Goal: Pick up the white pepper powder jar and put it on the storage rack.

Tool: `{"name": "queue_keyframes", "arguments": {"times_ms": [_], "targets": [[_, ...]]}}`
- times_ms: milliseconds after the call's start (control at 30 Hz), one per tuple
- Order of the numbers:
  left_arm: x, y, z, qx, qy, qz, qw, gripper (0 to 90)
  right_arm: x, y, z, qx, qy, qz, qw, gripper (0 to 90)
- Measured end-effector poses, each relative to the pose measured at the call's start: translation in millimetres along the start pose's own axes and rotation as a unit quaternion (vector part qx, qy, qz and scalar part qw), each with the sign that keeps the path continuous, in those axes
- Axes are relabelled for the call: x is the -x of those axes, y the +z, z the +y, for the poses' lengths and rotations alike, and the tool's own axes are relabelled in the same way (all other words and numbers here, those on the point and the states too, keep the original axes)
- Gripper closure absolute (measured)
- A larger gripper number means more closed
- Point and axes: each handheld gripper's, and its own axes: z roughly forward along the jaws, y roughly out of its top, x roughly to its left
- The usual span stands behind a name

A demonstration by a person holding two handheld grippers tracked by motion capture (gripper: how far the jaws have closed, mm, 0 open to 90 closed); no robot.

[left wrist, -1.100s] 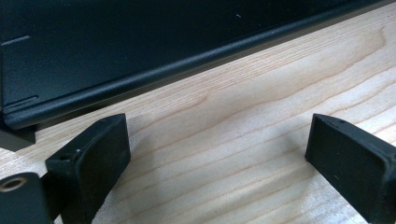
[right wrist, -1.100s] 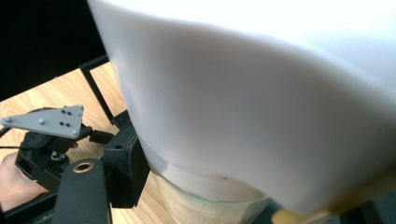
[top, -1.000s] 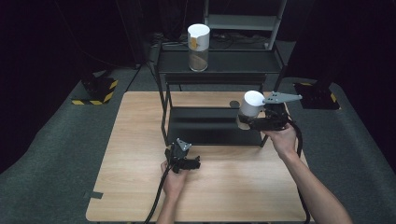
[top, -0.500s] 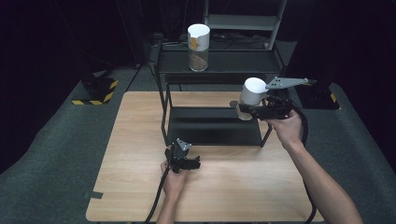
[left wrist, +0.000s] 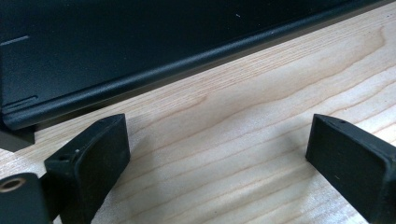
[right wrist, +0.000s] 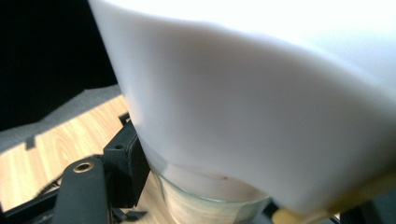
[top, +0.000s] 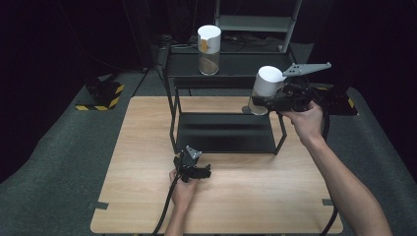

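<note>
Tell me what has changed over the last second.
The right gripper, shut on the white-lidded glass jar, has lifted it from beside the black metal rack toward its top shelf. The left gripper, open on the wooden table, and the second jar stayed put.

Grey carpet (top: 59, 147), dark surroundings

The high view looks forward and down on the whole desk (top: 147, 196) from above the person's side. The left gripper view sits close above the desk, facing the black rack (left wrist: 140, 56). The right gripper view faces a white-wrapped jar (right wrist: 261, 116) at very close range. All views share the desk top.
</note>
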Motion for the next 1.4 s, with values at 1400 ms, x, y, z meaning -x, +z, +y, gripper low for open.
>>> {"name": "queue_keyframes", "arguments": {"times_ms": [1400], "targets": [[-0.3,0.0,0.8,-0.002,0.003,0.000,1.0000,5.8,12.4,32.0,95.4,-0.028,0.049,-0.096,0.9938,30.2]]}}
